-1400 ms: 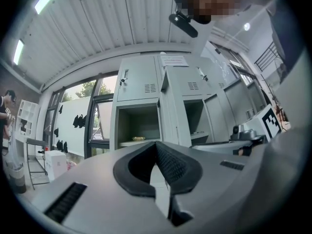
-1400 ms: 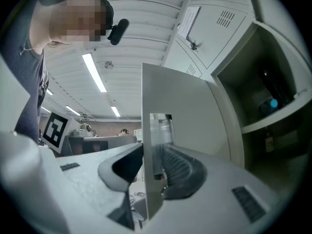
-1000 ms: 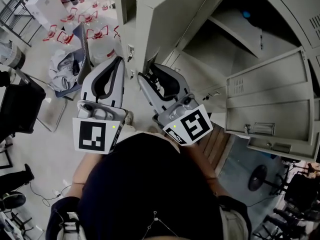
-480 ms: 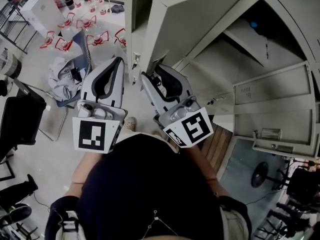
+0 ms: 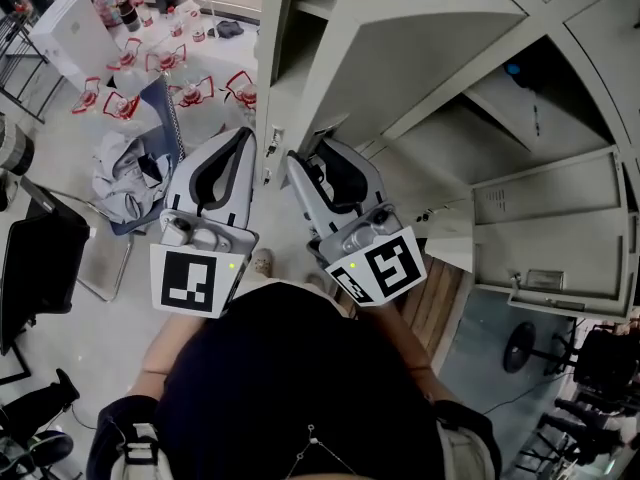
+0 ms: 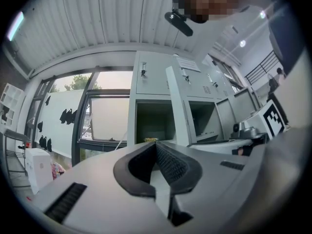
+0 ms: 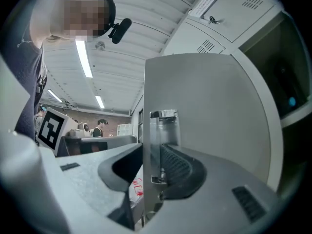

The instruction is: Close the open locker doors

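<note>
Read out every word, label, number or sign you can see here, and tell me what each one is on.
No text is readable.
White paper sheet on a closed grey metal locker door: print too blurred to read.
Red markings on the clear plastic water bottles: too small to read.
Black-and-white square markers on the two grey gripper cubes: patterns only, no letters or numbers.

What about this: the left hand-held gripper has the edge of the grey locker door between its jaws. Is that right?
No, the side is wrong: the right hand-held gripper has the edge of the grey locker door between its jaws, as the right gripper view shows. The left hand-held gripper has its jaws together, empty.
</note>
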